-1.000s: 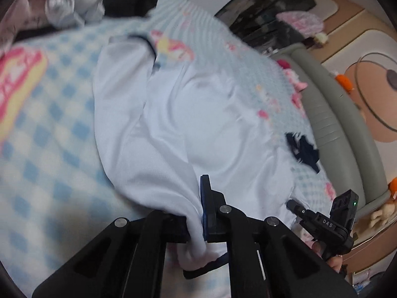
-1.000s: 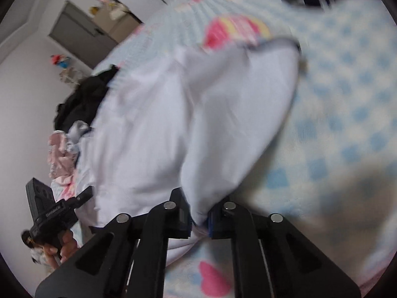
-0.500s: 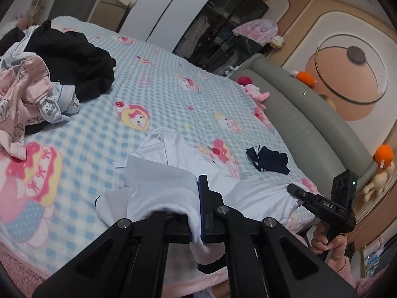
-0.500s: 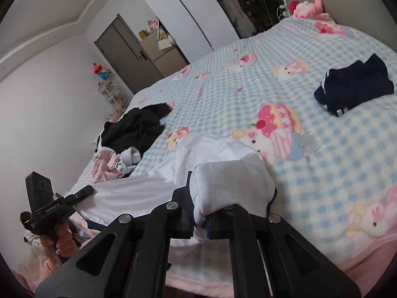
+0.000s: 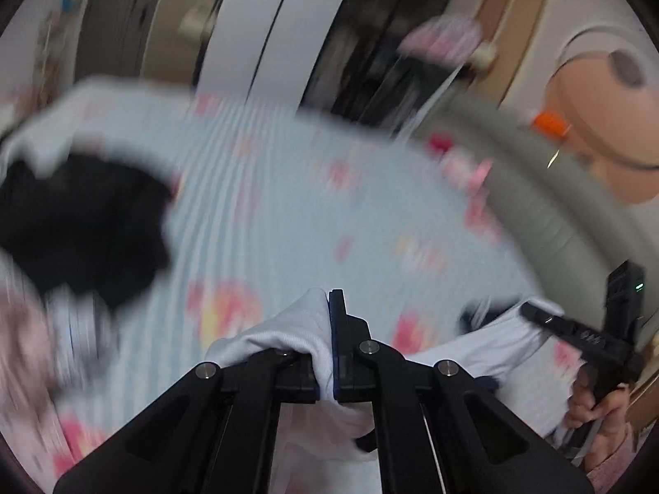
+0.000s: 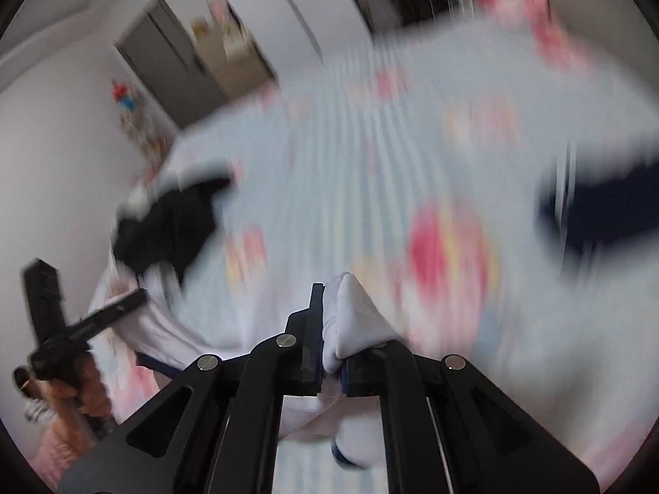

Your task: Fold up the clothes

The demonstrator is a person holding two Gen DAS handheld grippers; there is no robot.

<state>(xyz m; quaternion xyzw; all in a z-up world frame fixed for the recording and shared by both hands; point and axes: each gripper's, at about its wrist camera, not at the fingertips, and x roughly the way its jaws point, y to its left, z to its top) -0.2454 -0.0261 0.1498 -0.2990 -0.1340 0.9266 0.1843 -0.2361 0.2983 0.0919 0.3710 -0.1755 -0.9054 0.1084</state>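
Note:
A white garment (image 5: 288, 333) with dark trim is lifted off the bed, stretched between both grippers. My left gripper (image 5: 327, 350) is shut on one bunched part of it, cloth bulging over the left finger. In the right wrist view my right gripper (image 6: 329, 337) is shut on another part of the white garment (image 6: 354, 313), which hangs down below the fingers. Each view shows the other gripper at its edge, held in a hand: the right gripper (image 5: 593, 337) and the left gripper (image 6: 82, 325). Both views are blurred by motion.
Below lies a bed (image 5: 267, 206) with a blue checked cartoon sheet. A black clothes heap (image 5: 78, 222) sits at its left, pink clothes (image 5: 24, 329) nearer. A dark navy garment (image 6: 597, 210) lies at the right. A grey padded headboard (image 5: 535, 189) and a wardrobe (image 5: 370, 41) stand beyond.
Both grippers have risen well above the bed with the white garment, which has come off the sheet. The views have tilted up toward the far room and become blurred.

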